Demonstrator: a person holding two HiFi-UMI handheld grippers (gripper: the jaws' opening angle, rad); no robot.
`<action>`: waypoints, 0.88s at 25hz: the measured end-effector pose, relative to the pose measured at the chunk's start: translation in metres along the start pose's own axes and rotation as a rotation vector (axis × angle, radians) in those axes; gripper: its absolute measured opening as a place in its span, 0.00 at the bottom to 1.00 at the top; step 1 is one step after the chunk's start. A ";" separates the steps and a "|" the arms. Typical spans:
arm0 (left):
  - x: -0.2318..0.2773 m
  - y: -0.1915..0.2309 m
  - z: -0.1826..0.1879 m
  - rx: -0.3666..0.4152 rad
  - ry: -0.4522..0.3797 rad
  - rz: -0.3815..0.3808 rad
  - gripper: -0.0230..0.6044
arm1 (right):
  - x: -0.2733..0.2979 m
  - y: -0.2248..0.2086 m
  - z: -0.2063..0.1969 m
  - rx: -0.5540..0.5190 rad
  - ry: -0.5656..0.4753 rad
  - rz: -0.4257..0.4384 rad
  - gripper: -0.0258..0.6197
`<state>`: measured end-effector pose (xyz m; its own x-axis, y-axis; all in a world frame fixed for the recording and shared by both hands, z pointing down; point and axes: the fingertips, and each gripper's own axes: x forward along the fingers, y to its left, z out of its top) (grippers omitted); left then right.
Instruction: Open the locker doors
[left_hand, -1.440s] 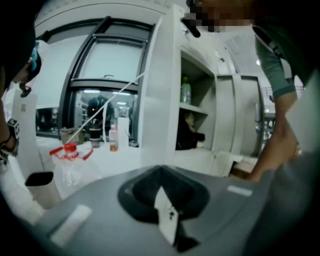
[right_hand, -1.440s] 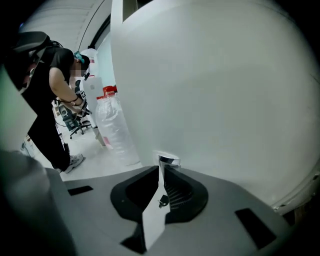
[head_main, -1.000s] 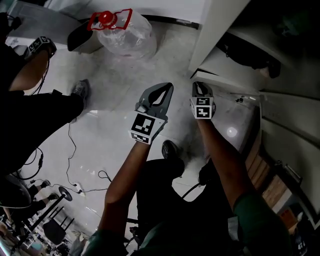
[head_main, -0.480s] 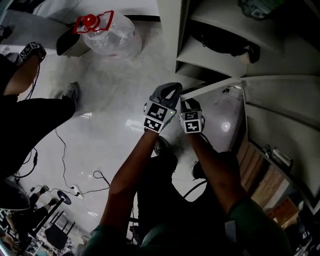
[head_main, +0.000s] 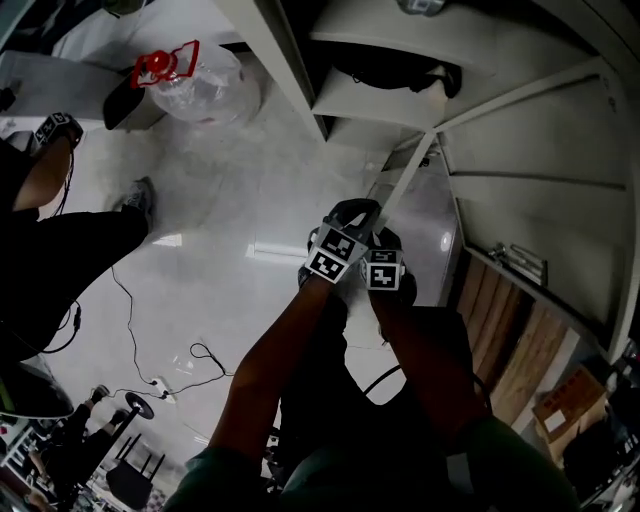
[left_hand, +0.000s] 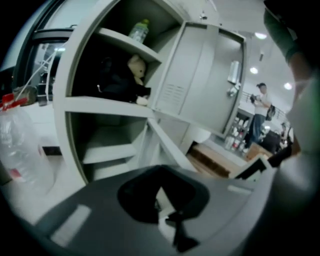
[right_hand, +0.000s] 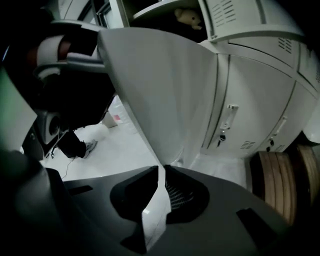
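Head view: the left gripper (head_main: 358, 214) and right gripper (head_main: 386, 238) sit side by side, nearly touching, both at the free edge of an open locker door (head_main: 411, 178). The door stands out from the lockers (head_main: 520, 190), seen edge-on as a thin pale strip. Behind it, an open compartment has a dark bag (head_main: 385, 66) on its shelf. A water jug (head_main: 197, 84) with a red cap stands on the pale floor (head_main: 250, 200), and a seated person (head_main: 60, 235) is at the left.

In the right gripper view, the right gripper (right_hand: 161, 186) is clamped on the door (right_hand: 160, 95), whose panel runs up from between the jaws. Shut doors (right_hand: 250, 110) with latches stand beside it.

In the left gripper view, the left gripper (left_hand: 162, 198) appears pinched on a pale sliver of the door's edge (left_hand: 167, 145). A teddy bear (left_hand: 136, 67) sits on an open shelf.
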<state>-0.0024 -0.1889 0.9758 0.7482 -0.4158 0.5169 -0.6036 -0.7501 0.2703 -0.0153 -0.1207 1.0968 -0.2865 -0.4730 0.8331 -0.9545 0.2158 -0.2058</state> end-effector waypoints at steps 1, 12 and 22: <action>0.005 -0.010 -0.002 -0.010 0.009 -0.014 0.03 | -0.008 -0.008 -0.004 0.017 0.007 -0.016 0.06; 0.004 -0.097 0.027 -0.067 0.061 -0.131 0.03 | -0.113 -0.062 0.001 0.047 0.008 -0.090 0.06; -0.099 -0.101 0.203 0.012 -0.144 -0.019 0.03 | -0.255 -0.011 0.119 0.040 -0.178 0.002 0.06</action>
<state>0.0405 -0.1770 0.7323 0.7916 -0.4704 0.3899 -0.5864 -0.7642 0.2687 0.0587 -0.1039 0.8260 -0.2951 -0.6173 0.7293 -0.9554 0.1843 -0.2306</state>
